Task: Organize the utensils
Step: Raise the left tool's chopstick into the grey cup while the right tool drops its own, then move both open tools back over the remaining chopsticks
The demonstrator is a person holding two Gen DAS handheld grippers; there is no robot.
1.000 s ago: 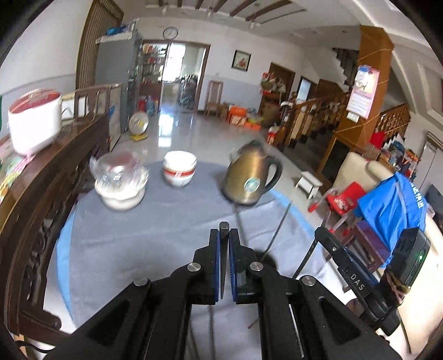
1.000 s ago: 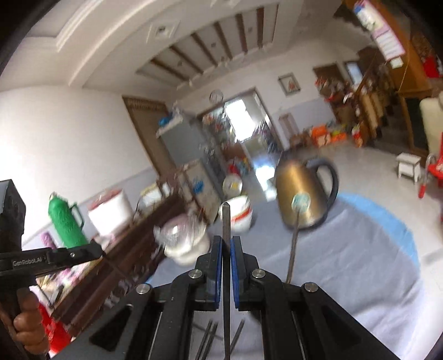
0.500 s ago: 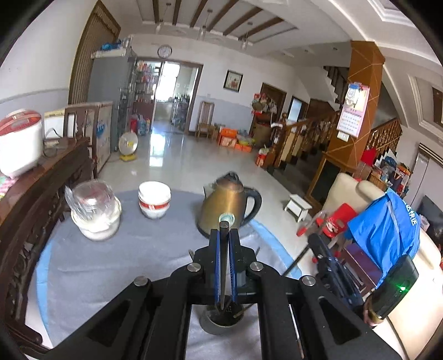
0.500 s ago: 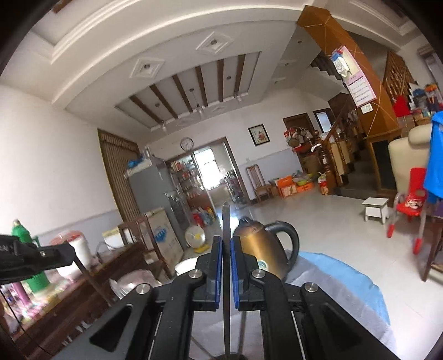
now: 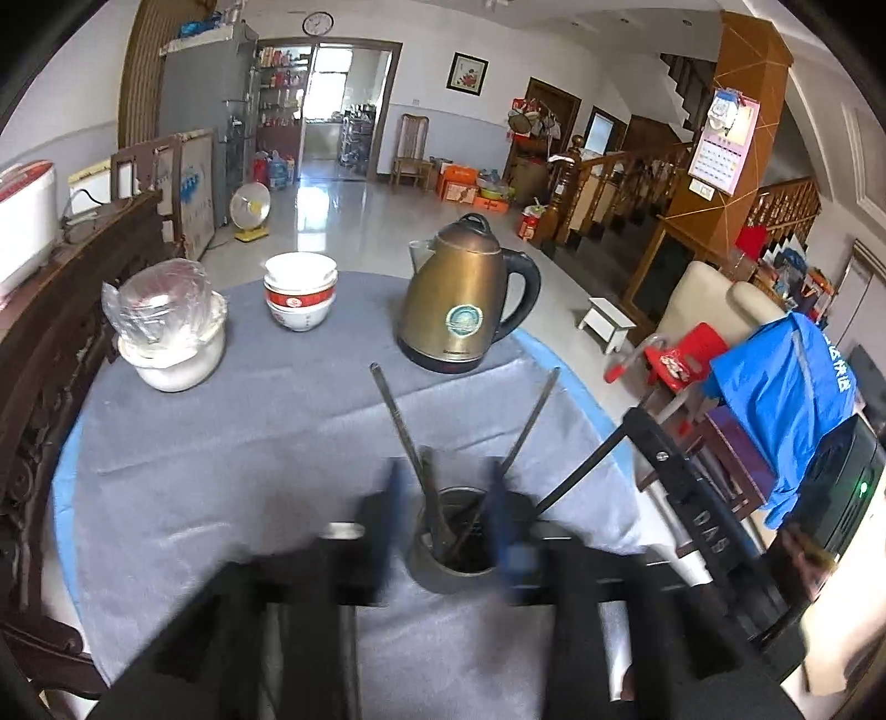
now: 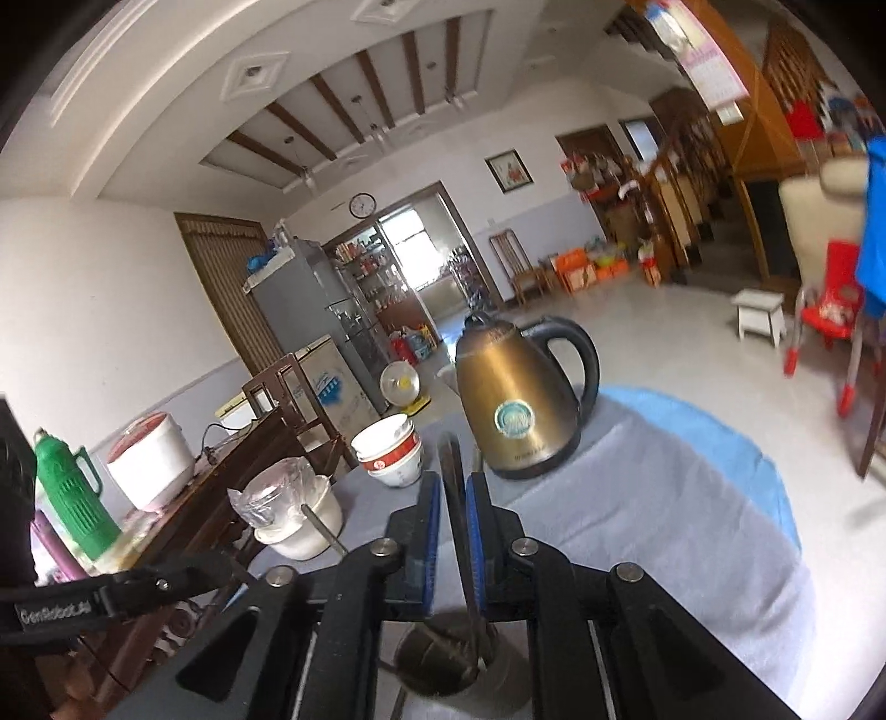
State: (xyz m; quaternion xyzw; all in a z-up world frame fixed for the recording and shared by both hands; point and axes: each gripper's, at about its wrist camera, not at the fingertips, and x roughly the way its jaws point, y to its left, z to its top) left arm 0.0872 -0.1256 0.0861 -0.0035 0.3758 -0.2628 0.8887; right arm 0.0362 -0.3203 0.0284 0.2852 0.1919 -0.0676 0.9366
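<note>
While both pairs of jaws are opening, near to far:

Left gripper [image 5: 443,518]: black frame with blue pads, blurred, jaws apart and opening; straddles the holder's mouth, pads clear of everything.

Utensil holder [image 5: 451,573]: dark round metal cup, upright on the cloth, directly under both grippers; seen again in the right wrist view [image 6: 443,662] below the fingers.

Chopsticks in holder [image 5: 396,415]: thin dark metal sticks, lower ends in the cup, upper ends leaning apart, one toward the left, another [image 5: 531,412] toward the right.

Right gripper [image 6: 454,518]: black frame, blue pads, jaws narrowly apart and opening; one dark metal chopstick [image 6: 451,476] stands between the pads, its lower end down in the cup; contact with the pads cannot be told.

Tablecloth [image 5: 221,471]: grey-blue fabric over a round table, wrinkled.

White lidded pot [image 5: 171,354]: round ceramic, wrapped in clear plastic film, far left on the cloth.

Stacked bowls [image 5: 300,296]: white ceramic with a red band, beyond the pot, apart from it.

Kettle [image 5: 470,299]: bronze-coloured metal electric kettle, black handle and base, upright at the far edge, well beyond the holder.

Background: wall clock [image 5: 318,23] above a doorway; blue jacket [image 5: 786,399] draped on a chair at the right.
</note>
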